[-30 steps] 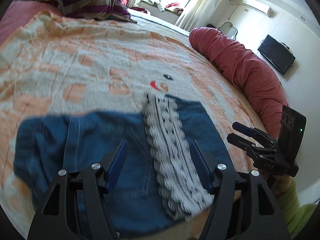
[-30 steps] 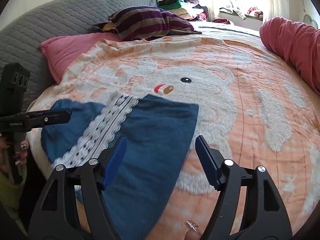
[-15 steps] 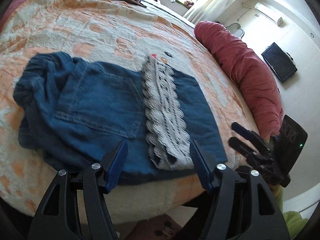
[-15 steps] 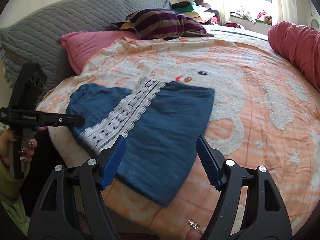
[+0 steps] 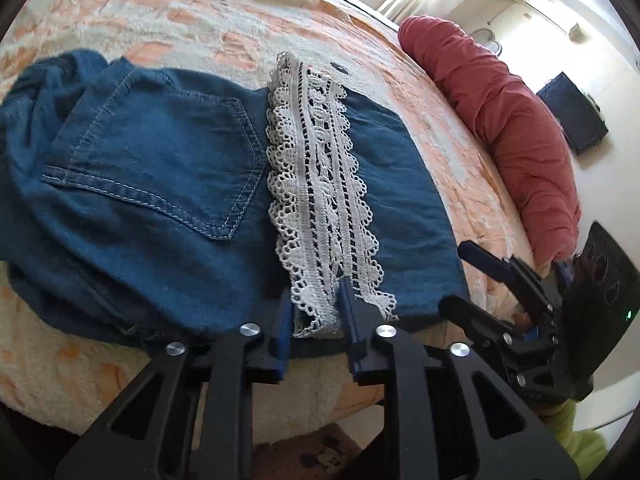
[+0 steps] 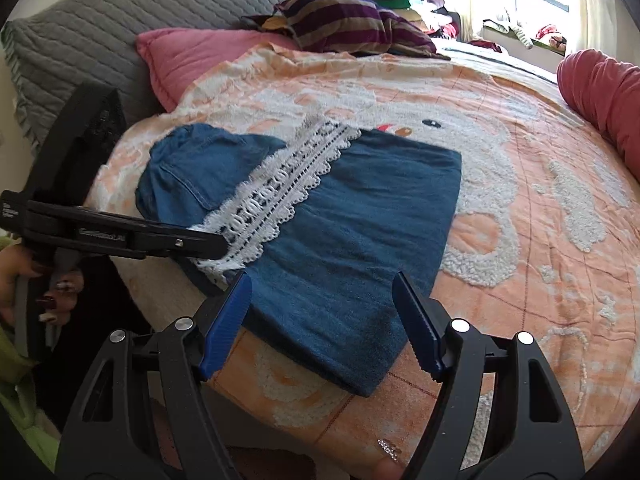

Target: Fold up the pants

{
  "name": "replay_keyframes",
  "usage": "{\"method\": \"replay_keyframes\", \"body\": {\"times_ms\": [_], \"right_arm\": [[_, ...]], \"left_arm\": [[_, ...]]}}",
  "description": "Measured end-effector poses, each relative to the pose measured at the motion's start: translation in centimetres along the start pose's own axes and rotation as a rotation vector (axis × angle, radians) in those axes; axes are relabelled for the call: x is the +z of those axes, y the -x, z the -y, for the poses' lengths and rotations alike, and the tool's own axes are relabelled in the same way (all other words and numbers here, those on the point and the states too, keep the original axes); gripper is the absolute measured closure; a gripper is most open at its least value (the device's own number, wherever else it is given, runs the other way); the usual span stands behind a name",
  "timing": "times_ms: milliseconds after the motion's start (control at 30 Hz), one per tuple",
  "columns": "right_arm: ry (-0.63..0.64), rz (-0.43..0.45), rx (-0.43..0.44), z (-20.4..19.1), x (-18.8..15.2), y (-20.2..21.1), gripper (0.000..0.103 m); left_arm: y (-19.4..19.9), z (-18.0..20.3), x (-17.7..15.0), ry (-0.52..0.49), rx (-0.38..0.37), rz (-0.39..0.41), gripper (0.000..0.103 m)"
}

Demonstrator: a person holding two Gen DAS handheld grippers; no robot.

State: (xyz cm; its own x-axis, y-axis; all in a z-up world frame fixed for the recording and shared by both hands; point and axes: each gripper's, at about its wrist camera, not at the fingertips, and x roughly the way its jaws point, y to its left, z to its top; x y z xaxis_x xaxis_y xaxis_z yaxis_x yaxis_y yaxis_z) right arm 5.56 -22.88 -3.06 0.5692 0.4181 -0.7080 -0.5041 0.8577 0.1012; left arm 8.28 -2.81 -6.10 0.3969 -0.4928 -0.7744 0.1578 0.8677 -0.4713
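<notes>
Blue denim pants [image 5: 168,168] lie folded on the bed near its front edge, with a white lace trim [image 5: 320,184] lying across them. They also show in the right wrist view [image 6: 352,240], with the lace [image 6: 280,184]. My left gripper [image 5: 316,320] is shut on the near end of the lace trim and the denim edge under it. It also shows in the right wrist view [image 6: 208,246]. My right gripper [image 6: 324,320] is open and empty, just above the near corner of the folded pants. It shows in the left wrist view [image 5: 472,276] at the pants' right corner.
The bed has a peach and white fuzzy blanket [image 6: 520,200]. A red bolster [image 5: 508,128] lies along the right side. A pink pillow [image 6: 192,56], a striped cushion [image 6: 352,24] and a grey headboard [image 6: 120,12] are at the far end. The bed's front edge [image 5: 80,380] drops to the floor.
My left gripper has come down to the pants' near edge and shut on the lace trim. My right gripper has moved closer to the pants' near corner, still open.
</notes>
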Motion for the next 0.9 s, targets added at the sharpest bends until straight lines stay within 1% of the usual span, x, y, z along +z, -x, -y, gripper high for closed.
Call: {"method": "replay_keyframes", "body": {"times_ms": [67, 167, 200, 267, 300, 367, 400, 600, 733, 800, 833, 900], "right_arm": [[0.014, 0.010, 0.002, -0.3, 0.0, 0.3, 0.037], [0.044, 0.043, 0.014, -1.1, 0.2, 1.0, 0.037], [0.054, 0.042, 0.007, -1.3, 0.1, 0.9, 0.037], [0.062, 0.017, -0.011, -1.4, 0.0, 0.3, 0.037], [0.061, -0.013, -0.040, -1.3, -0.2, -0.3, 0.037], [0.064, -0.064, -0.098, -1.1, -0.5, -1.3, 0.039], [0.055, -0.089, -0.103, -0.8, -0.7, -1.9, 0.039], [0.035, -0.105, -0.090, -0.1, -1.1, -2.4, 0.039], [0.026, -0.096, -0.080, 0.1, -1.3, -2.2, 0.039], [0.015, -0.070, -0.072, 0.1, -1.1, -1.9, 0.039], [0.010, -0.052, -0.068, 0.1, -1.0, -1.5, 0.039], [-0.002, -0.017, -0.059, 0.4, -0.7, -0.8, 0.039]], "left_arm": [[0.7, 0.8, -0.4, -0.050, 0.025, 0.004, 0.088], [1.4, 1.9, -1.2, -0.140, 0.107, 0.017, 0.088], [1.3, 2.0, -1.3, -0.152, 0.118, 0.016, 0.088], [0.8, 2.1, -1.3, -0.158, 0.141, 0.017, 0.080], [0.6, 1.9, -1.2, -0.157, 0.152, 0.015, 0.079], [0.4, 1.8, -1.3, -0.159, 0.149, 0.014, 0.077], [0.4, 1.8, -1.3, -0.163, 0.149, 0.013, 0.077], [0.3, 1.6, -1.2, -0.178, 0.151, 0.016, 0.075], [0.5, 1.7, -1.2, -0.180, 0.147, 0.023, 0.074], [0.8, 1.8, -1.3, -0.182, 0.144, 0.030, 0.074], [1.1, 1.9, -1.4, -0.181, 0.146, 0.040, 0.072], [1.6, 2.3, -1.4, -0.196, 0.158, 0.053, 0.066]]}}
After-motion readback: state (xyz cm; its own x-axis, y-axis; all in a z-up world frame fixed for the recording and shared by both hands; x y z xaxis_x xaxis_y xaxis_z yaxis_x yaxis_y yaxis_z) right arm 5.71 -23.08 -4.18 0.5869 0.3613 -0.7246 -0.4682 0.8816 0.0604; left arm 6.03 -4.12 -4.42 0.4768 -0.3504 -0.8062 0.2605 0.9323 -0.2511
